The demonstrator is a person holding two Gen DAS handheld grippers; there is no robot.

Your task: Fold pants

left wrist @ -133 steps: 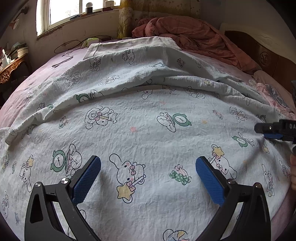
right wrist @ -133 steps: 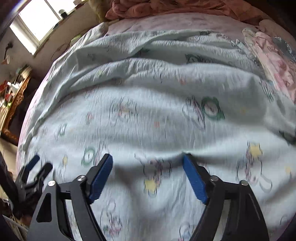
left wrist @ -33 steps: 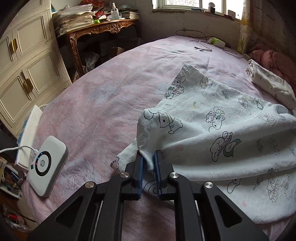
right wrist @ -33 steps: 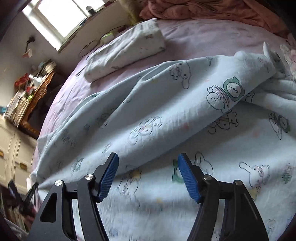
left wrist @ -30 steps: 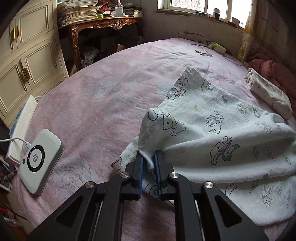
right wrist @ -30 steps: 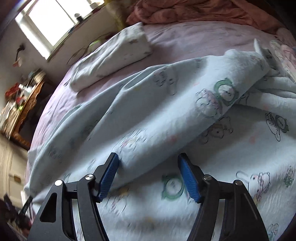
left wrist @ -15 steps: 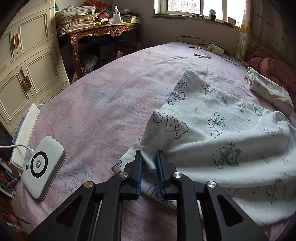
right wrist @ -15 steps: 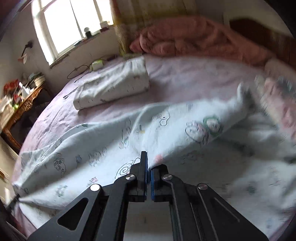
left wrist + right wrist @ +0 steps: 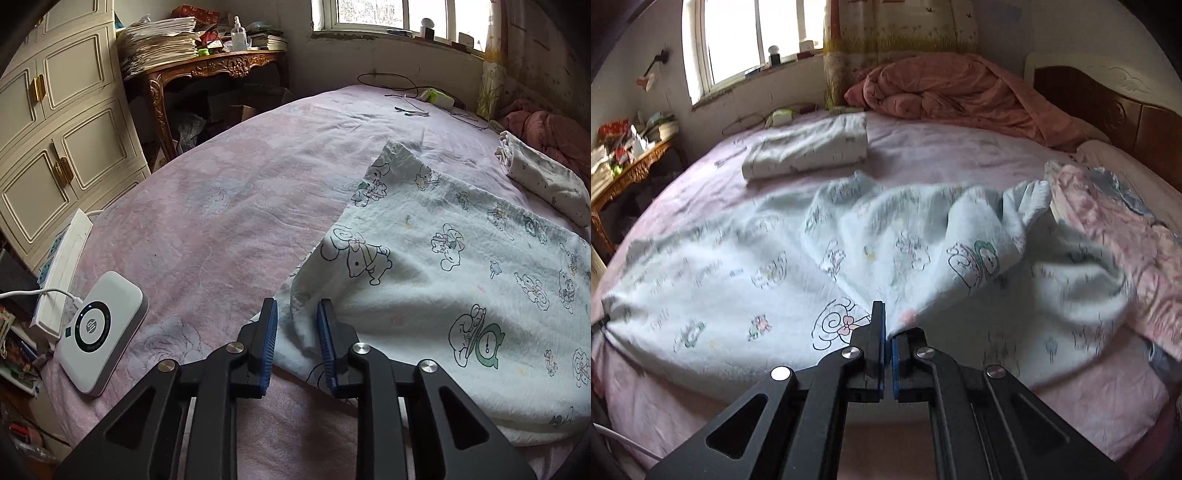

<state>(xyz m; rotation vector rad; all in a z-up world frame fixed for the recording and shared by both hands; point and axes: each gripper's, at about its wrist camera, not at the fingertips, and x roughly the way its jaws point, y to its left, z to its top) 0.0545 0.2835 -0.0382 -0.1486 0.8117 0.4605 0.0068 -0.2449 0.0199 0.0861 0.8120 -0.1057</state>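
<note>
The pants [image 9: 443, 280] are pale cloth printed with cartoon animals, spread across the pink bed. In the left wrist view my left gripper [image 9: 295, 325] is open a little, its blue pads on either side of a corner of the cloth, which lies loose between them. In the right wrist view the pants [image 9: 775, 266] lie rumpled across the bed, and my right gripper [image 9: 887, 332] is shut on a fold of their near edge, pulling the cloth up into a ridge.
A white charger puck [image 9: 99, 326] and power strip [image 9: 62, 266] lie at the bed's left edge. A folded white garment [image 9: 809, 151], a pink floral cloth [image 9: 1115, 236] and a rumpled red quilt [image 9: 953, 88] lie on the bed. Cabinets [image 9: 55, 147] and a wooden desk [image 9: 214, 70] stand on the left.
My left gripper has opened from its hold on the pants corner, and the cloth has sagged between the pads. My right gripper stays shut on the pants and has pulled back a little.
</note>
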